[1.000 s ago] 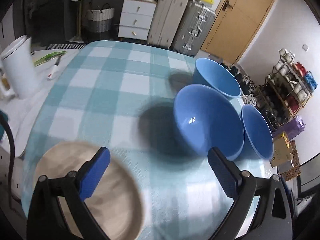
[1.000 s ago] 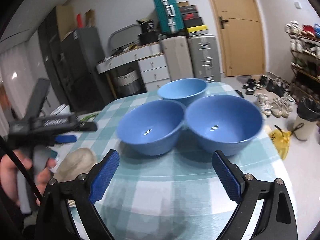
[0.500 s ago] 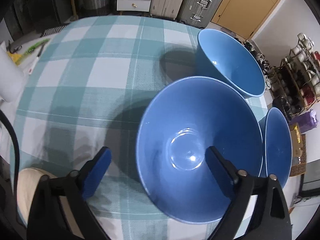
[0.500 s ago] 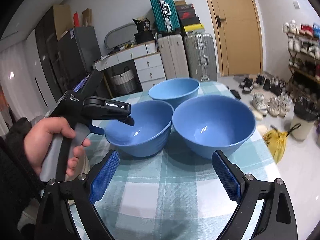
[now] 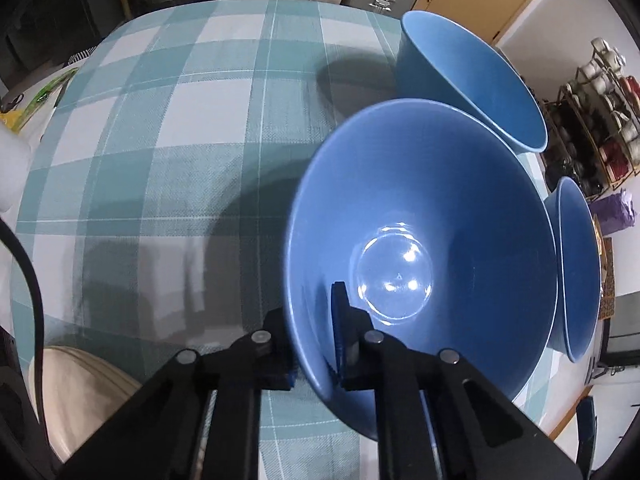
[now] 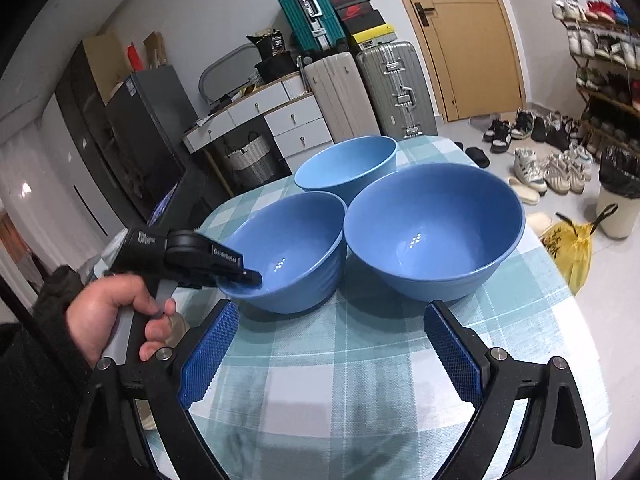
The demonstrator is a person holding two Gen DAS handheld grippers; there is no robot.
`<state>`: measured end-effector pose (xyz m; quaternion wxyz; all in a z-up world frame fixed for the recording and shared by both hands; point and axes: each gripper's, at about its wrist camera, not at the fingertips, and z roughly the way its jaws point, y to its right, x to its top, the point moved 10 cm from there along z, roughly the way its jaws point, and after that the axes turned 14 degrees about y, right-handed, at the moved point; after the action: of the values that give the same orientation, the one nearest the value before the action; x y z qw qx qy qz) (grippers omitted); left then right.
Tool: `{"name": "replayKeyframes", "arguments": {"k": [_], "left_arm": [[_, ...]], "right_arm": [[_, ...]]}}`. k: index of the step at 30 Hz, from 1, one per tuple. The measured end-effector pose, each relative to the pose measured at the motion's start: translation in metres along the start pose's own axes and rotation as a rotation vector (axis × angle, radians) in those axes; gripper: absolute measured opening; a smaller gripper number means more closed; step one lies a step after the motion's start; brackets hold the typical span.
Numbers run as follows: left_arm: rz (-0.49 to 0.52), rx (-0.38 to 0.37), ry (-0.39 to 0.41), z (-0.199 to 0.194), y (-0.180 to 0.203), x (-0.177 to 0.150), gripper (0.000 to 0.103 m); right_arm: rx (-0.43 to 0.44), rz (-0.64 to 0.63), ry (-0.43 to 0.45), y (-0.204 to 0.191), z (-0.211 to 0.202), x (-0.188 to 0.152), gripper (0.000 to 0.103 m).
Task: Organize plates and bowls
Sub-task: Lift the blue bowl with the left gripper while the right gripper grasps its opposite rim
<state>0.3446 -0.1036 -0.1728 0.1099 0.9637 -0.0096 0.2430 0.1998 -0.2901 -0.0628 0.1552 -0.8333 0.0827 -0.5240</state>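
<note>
Three blue bowls stand on a teal checked tablecloth (image 6: 360,360). My left gripper (image 5: 316,344) is shut on the near rim of the left blue bowl (image 5: 420,248), one finger inside and one outside; it also shows in the right wrist view (image 6: 240,276) gripping that bowl (image 6: 292,252). The right bowl (image 6: 432,228) and the far bowl (image 6: 348,164) sit beside it, touching or nearly so. My right gripper (image 6: 328,356) is open and empty, hovering above the cloth in front of the bowls. A beige plate (image 5: 80,388) lies at the table's near left.
The far bowl (image 5: 472,80) and right bowl (image 5: 576,272) crowd the table's right edge. A white cup (image 5: 10,168) stands at the left. Beyond the table are suitcases (image 6: 384,84), drawers (image 6: 296,124), a door, shoes and a bin on the floor.
My left gripper moved down and forward to the left bowl and shut on its near rim. My right gripper stayed open and came slightly closer to the bowls.
</note>
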Motion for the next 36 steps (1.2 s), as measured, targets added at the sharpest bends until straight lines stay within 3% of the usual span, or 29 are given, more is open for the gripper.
{"name": "replayKeyframes", "arguments": {"k": [12, 18, 23, 25, 27, 30, 32, 36], "left_arm": [[0.06, 0.006, -0.06, -0.007, -0.009, -0.013, 0.005], [0.163, 0.001, -0.113, -0.02, -0.006, -0.04, 0.006], [0.208, -0.015, -0.144, -0.031, -0.003, -0.06, 0.006], [0.224, -0.02, -0.155, -0.035, -0.002, -0.068, 0.006], [0.227, -0.039, -0.173, -0.038, 0.002, -0.079, 0.006], [0.244, -0.053, -0.186, -0.044, 0.005, -0.092, 0.007], [0.253, -0.063, -0.182, -0.049, 0.008, -0.098, 0.007], [0.258, -0.097, -0.207, -0.057, 0.021, -0.119, 0.006]], "right_arm": [[-0.001, 0.049, -0.039, 0.01, 0.008, -0.006, 0.095], [0.048, 0.092, -0.104, 0.004, 0.018, -0.019, 0.095], [0.022, 0.109, -0.152, 0.008, 0.028, -0.03, 0.095], [0.032, 0.134, -0.17, 0.008, 0.031, -0.035, 0.09], [0.028, 0.157, -0.202, 0.011, 0.036, -0.042, 0.071], [0.003, 0.176, -0.254, 0.016, 0.043, -0.053, 0.059], [-0.02, 0.182, -0.257, 0.021, 0.044, -0.056, 0.05], [0.016, 0.173, -0.257, 0.015, 0.044, -0.057, 0.036]]}}
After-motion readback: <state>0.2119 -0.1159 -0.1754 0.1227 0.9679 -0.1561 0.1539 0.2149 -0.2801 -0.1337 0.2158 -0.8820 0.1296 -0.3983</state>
